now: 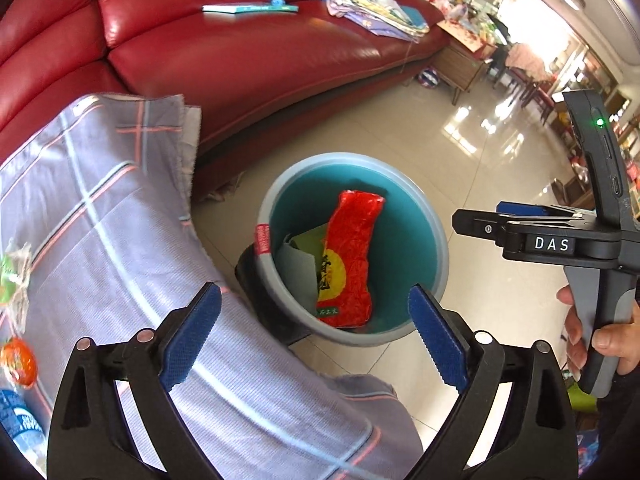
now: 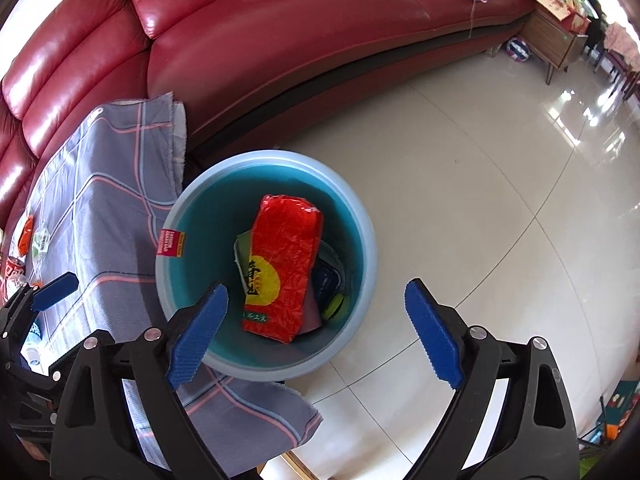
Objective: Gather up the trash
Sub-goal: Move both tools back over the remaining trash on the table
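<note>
Both the left gripper (image 1: 316,332) and right gripper (image 2: 316,330) hang spread and empty above the bin (image 2: 366,248), where the red wrapper (image 2: 282,264) lies below the fingers. The drop looks done; next probably comes reaching for leftover trash (image 1: 18,362) on the cloth (image 1: 120,240).

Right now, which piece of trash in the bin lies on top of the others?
The red foil bag with the yellow circle; the grey-green papers lie beneath it in the teal bin.

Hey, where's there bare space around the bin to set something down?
The tiled floor is bare between the teal bin, the red sofa and the wooden cabinet. The plaid cloth has open room near the bin; its far left end is crowded with wrappers.
</note>
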`<state>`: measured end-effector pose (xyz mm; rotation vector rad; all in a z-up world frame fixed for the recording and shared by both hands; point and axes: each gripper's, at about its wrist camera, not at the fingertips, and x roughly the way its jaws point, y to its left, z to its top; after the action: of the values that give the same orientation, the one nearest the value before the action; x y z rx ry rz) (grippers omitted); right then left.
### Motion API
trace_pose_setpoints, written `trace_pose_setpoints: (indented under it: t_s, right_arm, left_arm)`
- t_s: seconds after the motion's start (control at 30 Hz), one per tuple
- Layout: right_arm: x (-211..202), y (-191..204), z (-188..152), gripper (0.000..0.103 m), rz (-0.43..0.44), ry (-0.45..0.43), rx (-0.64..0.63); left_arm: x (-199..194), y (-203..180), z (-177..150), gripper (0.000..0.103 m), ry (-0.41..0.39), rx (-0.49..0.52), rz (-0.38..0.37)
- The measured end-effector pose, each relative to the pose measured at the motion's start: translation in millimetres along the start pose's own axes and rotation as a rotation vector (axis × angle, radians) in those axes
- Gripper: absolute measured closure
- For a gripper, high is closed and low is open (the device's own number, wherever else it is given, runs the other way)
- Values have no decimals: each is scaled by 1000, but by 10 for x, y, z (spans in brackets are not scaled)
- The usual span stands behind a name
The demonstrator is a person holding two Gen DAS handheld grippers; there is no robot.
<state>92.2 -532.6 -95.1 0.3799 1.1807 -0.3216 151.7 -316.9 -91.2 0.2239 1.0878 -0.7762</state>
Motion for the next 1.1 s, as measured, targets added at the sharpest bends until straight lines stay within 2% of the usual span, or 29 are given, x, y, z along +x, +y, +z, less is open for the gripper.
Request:
trace_pose_setpoints:
  t_s: [0.3, 0.63, 0.83, 1.1]
  right_arm:
    - [-150, 703, -73, 15, 40, -6, -99]
    - [-297, 1539, -213, 15, 70, -6, -233]
    - [-344, 1990, -301, 15, 94, 1, -295]
    - [-320, 2947, -498, 15, 118, 32, -451]
  left_arm:
    - [-584, 564, -305, 6, -63, -126, 62]
    - [-1196, 1359, -744, 6, -130, -288, 137]
    - [-1604, 1902, -1134, 6, -168, -378, 209]
    - [-2103, 2616, -1738, 6, -215, -531, 279]
